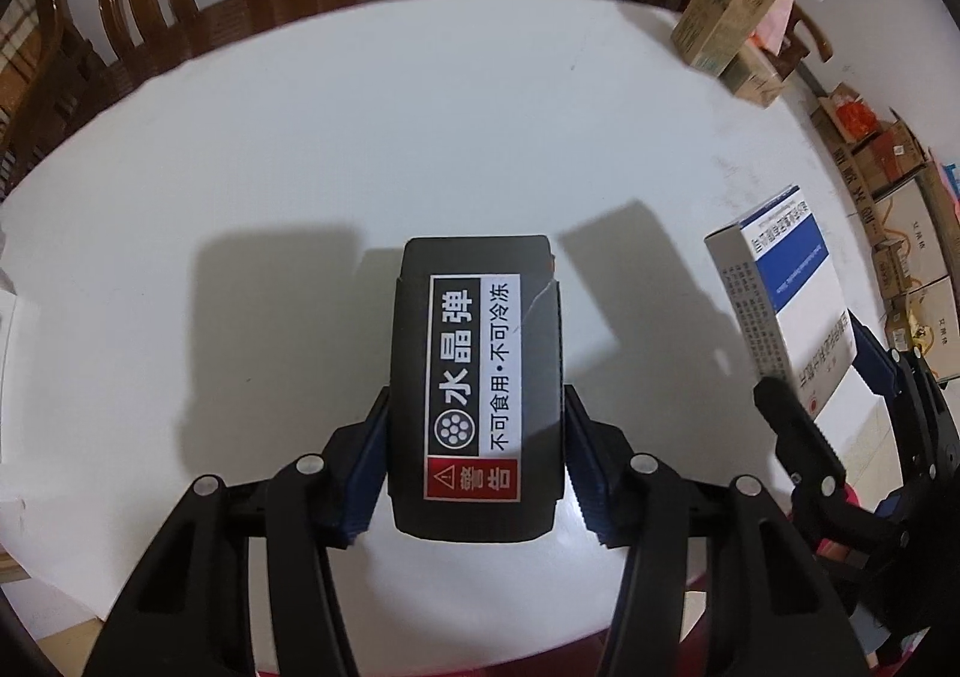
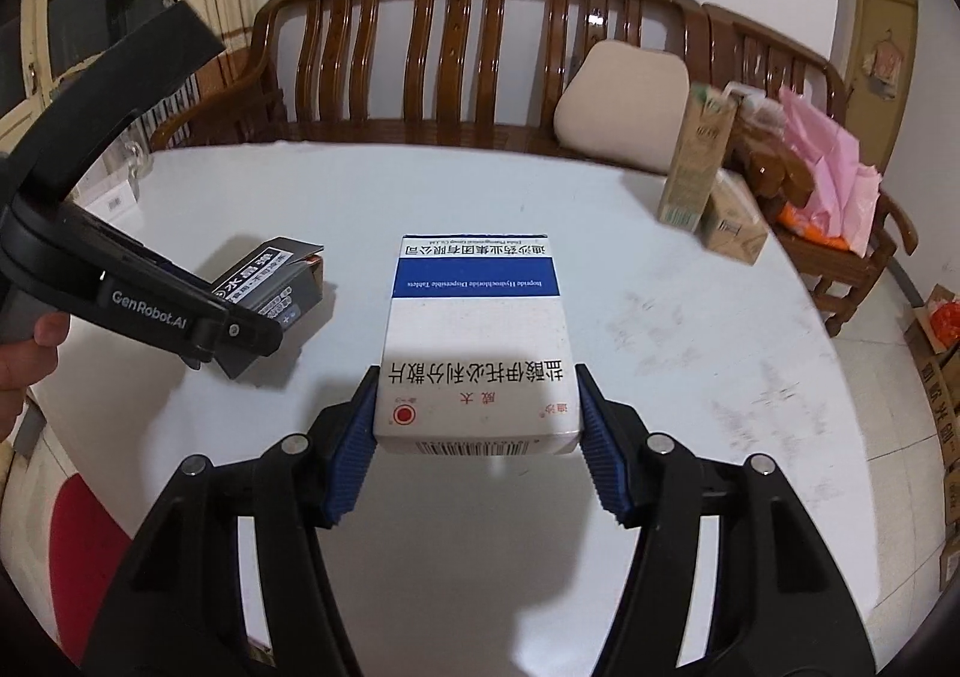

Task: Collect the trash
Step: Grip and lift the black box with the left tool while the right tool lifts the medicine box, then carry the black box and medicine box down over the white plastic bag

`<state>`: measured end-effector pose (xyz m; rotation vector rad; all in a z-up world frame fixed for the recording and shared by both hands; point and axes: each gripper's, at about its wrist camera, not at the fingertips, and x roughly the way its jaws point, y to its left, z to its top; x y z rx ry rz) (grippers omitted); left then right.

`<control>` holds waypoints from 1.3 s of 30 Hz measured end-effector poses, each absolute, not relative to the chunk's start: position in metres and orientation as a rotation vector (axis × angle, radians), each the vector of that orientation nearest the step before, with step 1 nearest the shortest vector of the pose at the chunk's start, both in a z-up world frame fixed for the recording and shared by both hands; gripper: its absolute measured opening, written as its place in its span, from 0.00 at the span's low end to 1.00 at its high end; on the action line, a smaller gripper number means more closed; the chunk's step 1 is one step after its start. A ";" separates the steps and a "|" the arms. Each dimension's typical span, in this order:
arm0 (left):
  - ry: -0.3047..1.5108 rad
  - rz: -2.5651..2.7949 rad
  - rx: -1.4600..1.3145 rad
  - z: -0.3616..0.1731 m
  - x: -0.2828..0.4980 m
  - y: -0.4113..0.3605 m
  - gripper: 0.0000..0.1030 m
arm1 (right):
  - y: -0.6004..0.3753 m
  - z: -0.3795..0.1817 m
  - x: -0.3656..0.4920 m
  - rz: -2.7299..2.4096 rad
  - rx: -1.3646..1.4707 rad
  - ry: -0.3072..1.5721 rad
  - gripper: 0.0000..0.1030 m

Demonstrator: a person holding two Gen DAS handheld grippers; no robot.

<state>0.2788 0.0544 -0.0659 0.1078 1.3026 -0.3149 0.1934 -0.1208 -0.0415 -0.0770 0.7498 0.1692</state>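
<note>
My left gripper (image 1: pixel 477 437) is shut on a black box (image 1: pixel 474 353) with a white and red label, held just above the white table (image 1: pixel 360 137). My right gripper (image 2: pixel 477 419) is shut on a white and blue medicine box (image 2: pixel 477 329), also held over the table. In the left wrist view the medicine box (image 1: pixel 780 305) and the right gripper (image 1: pixel 834 383) are at the right. In the right wrist view the black box (image 2: pixel 270 287) and the left gripper (image 2: pixel 252 311) are at the left.
Two green-beige cartons (image 2: pixel 696 161) stand and lie at the table's far right edge; they also show in the left wrist view (image 1: pixel 720 17). A wooden bench (image 2: pixel 456 65) with a beige cushion (image 2: pixel 624 107) runs behind the table. Cardboard boxes (image 1: pixel 900 209) sit on the floor at right.
</note>
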 end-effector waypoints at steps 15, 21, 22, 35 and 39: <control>1.022 -0.316 0.100 0.042 0.162 0.083 0.50 | -0.111 0.054 0.103 0.173 -0.104 0.548 0.58; 0.966 -0.324 0.100 0.053 0.125 0.077 0.50 | -0.107 0.076 0.062 0.192 -0.119 0.509 0.58; 0.958 -0.327 0.101 0.052 0.121 0.074 0.50 | -0.106 0.078 0.057 0.191 -0.121 0.504 0.58; 0.929 -0.368 0.098 0.038 0.058 0.064 0.50 | -0.104 0.088 -0.017 0.171 -0.162 0.447 0.58; 0.925 -0.376 0.100 0.033 0.042 0.061 0.50 | -0.103 0.084 -0.031 0.169 -0.169 0.453 0.58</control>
